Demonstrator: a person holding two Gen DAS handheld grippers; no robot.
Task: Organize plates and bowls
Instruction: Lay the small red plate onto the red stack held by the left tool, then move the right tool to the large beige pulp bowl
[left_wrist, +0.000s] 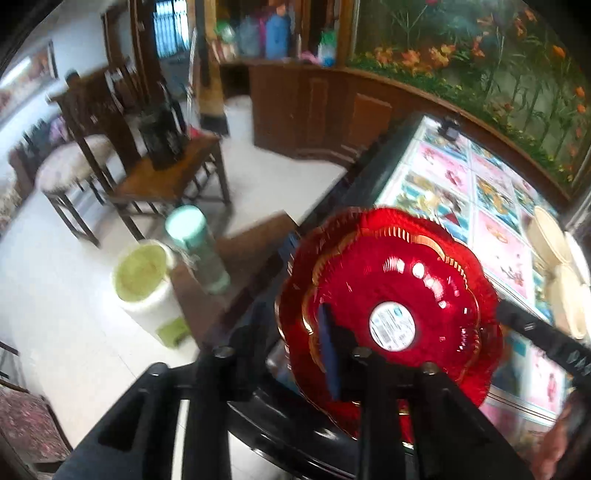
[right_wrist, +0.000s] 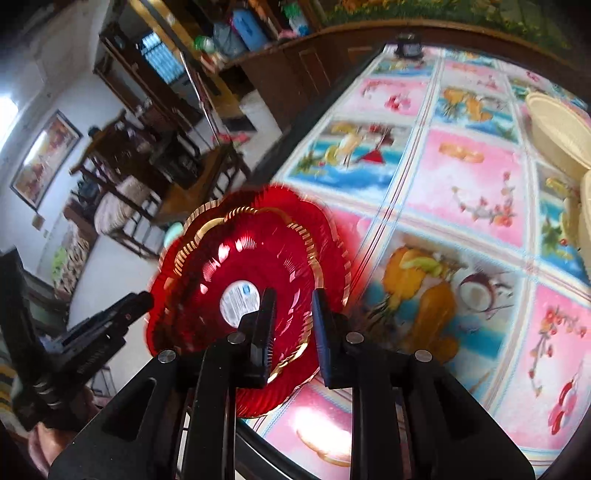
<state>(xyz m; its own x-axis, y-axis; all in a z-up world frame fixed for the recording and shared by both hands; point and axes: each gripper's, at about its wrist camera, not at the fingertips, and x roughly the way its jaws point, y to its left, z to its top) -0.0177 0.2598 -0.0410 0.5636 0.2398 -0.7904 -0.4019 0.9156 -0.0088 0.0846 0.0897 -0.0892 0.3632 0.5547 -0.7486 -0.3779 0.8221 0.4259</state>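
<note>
A stack of red scalloped plates (left_wrist: 424, 295) with gold rims and a round white sticker lies at the table's near corner, partly over the edge. My left gripper (left_wrist: 286, 321) straddles the stack's left rim. Its blue pad rests over the plate, the other finger stands clear of the rim, and the jaws are open. My right gripper (right_wrist: 293, 295) straddles the near right rim of the plates (right_wrist: 243, 266), with a visible gap between its fingers, so it is open too. The left gripper (right_wrist: 140, 299) shows at the stack's left edge in the right wrist view.
The table (right_wrist: 469, 177) has a floral, fruit-print cover. Cream bowls (right_wrist: 554, 129) (left_wrist: 550, 236) stand at its right side and a small dark object (right_wrist: 406, 46) at its far end. On the floor to the left are a white-green bin (left_wrist: 147, 288), a mint bottle (left_wrist: 195, 251) and wooden chairs (left_wrist: 166, 177).
</note>
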